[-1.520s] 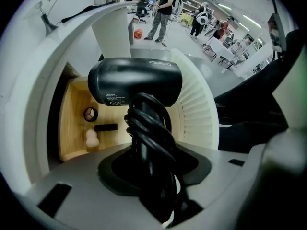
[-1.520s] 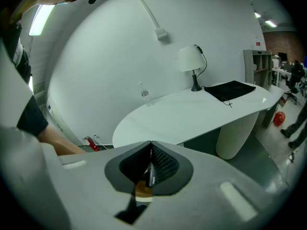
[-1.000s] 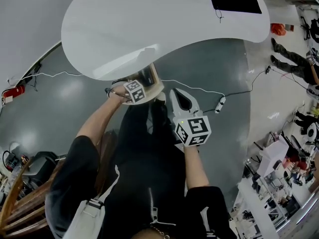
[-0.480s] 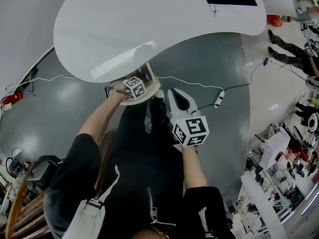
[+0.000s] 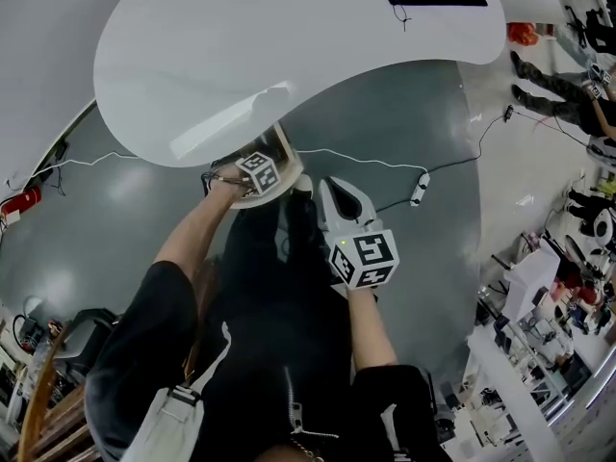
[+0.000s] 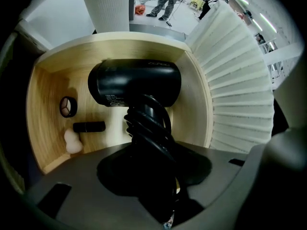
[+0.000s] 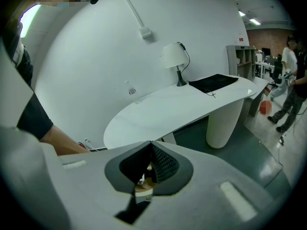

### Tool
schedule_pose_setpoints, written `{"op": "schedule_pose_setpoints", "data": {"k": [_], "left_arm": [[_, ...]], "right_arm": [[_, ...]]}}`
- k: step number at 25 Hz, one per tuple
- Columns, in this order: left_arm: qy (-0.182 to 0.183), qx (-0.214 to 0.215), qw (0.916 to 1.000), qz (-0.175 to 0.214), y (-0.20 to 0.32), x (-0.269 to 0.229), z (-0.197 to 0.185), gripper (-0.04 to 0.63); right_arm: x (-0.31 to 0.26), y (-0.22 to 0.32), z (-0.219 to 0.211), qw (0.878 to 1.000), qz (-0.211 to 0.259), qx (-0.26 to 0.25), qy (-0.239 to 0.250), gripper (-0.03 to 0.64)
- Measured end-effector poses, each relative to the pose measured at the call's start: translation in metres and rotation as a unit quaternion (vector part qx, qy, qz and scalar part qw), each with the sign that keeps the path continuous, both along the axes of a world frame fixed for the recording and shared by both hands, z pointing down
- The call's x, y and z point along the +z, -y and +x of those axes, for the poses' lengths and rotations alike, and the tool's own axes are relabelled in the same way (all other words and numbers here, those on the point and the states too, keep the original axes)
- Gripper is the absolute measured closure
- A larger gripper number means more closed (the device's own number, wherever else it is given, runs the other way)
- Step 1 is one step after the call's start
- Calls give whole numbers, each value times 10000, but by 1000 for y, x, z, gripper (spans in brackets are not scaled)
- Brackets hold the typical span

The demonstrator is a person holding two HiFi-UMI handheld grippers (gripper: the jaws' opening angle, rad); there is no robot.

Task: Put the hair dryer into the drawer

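Gripping the hair dryer (image 6: 134, 83) by its cord-wrapped handle with the left tool (image 5: 260, 171), down inside the wooden drawer (image 6: 45, 99) under the worktop (image 5: 289, 56). Holding it barrel across left-to-right, straight out beyond the jaws, toward the far wall. Got the right tool (image 5: 337, 189) pinched shut on nothing, off right, further from the drawer. Probably just needs lowering and letting go.

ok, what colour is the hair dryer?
Black hair dryer, cord included; it shows best in the left gripper view.
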State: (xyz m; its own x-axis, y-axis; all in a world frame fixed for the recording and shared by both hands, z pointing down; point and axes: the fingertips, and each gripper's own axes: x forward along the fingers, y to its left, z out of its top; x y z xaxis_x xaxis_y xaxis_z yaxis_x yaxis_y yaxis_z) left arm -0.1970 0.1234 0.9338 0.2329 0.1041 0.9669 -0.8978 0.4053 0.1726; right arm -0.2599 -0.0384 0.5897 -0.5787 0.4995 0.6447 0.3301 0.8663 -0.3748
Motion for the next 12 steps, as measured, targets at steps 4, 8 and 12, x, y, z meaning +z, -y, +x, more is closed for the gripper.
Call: {"op": "schedule_pose_setpoints", "data": {"k": [4, 8, 12], "left_arm": [[-19, 1, 10000, -30, 1, 4, 1, 402], [-41, -7, 10000, -88, 1, 8, 2, 400], [-39, -40, 10000, -69, 1, 8, 4, 400]], "right_arm": [[0, 1, -1, 10000, 8, 1, 0, 612], [0, 1, 1, 10000, 19, 4, -27, 613], [0, 1, 3, 10000, 28, 7, -56, 612]]}}
